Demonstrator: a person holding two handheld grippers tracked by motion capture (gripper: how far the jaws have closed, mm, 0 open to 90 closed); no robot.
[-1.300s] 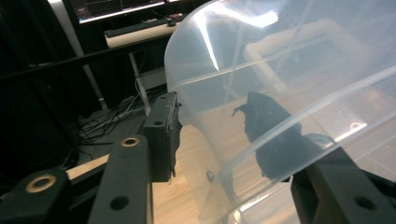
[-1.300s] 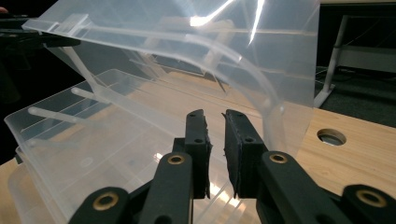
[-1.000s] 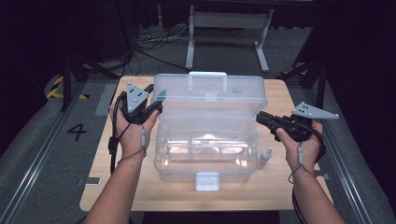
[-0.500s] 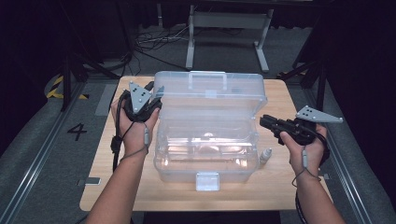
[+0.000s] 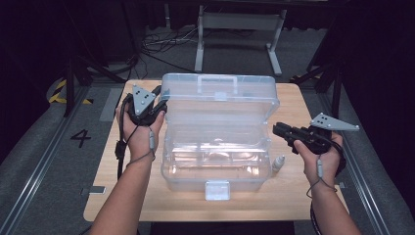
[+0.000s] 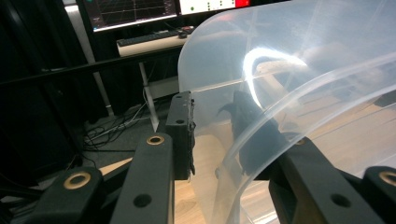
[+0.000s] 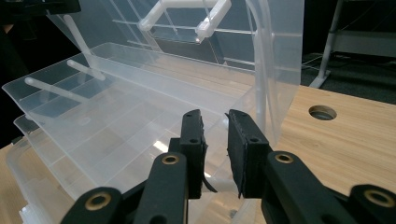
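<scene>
A clear plastic storage box (image 5: pixel 215 156) sits in the middle of the wooden tabletop (image 5: pixel 298 196), its lid (image 5: pixel 220 95) raised upright, with a white handle and a front latch. The left hand-held gripper (image 5: pixel 159 100) has just been closing, jaws straddling the lid's left edge. The right hand-held gripper (image 5: pixel 278 131) has been opening; its jaws stand slightly parted, holding nothing, beside the box's right wall.

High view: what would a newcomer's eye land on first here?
The big clear plastic box in the middle of the wooden table, its lid raised. The left hand-held gripper has just been closing around the lid's left edge, while the right hand-held gripper points at the box's right side with nothing between its jaws.
</scene>
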